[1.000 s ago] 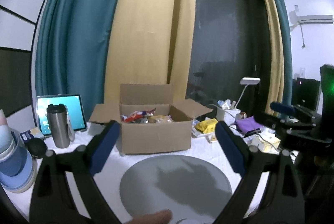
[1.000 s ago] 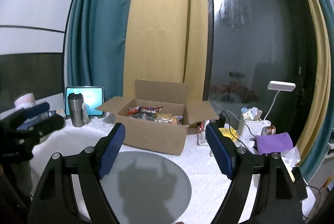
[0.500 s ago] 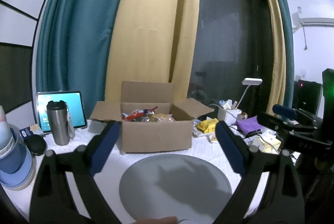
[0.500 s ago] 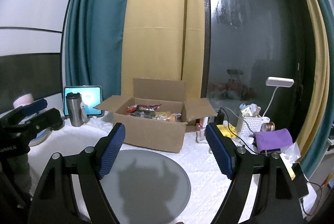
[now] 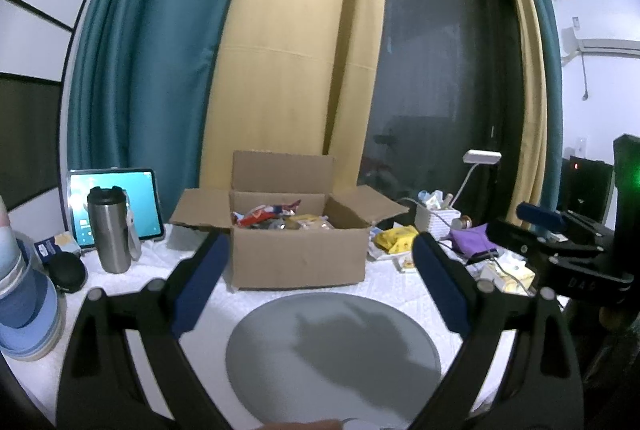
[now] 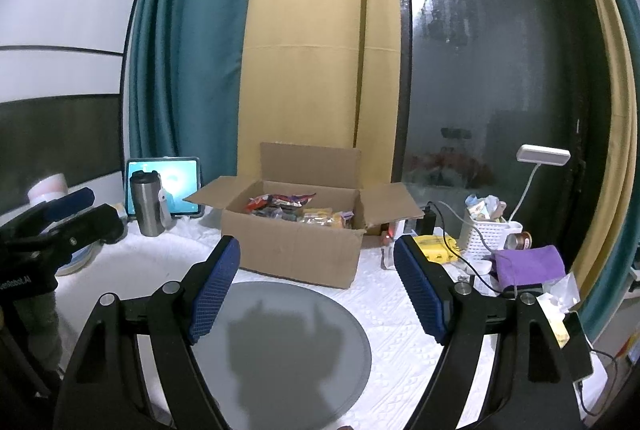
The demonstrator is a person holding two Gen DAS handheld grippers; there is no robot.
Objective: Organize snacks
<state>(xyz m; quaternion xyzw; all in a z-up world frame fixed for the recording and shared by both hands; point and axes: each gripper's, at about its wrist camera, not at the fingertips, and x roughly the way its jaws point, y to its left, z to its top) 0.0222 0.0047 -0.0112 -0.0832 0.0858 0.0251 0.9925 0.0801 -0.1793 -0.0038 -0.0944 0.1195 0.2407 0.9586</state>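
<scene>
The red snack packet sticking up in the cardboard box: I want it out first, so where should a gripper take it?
Take the red snack packet by its raised upper edge, coming from above through the open top of the cardboard box. It lies tilted on the other snacks, and the walls block a side approach.

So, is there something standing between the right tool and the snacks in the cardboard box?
Nothing visible blocks it. The open right tool hangs above the bare grey round mat; the cardboard box stands just behind it, flaps open, with the snacks exposed on top.
</scene>
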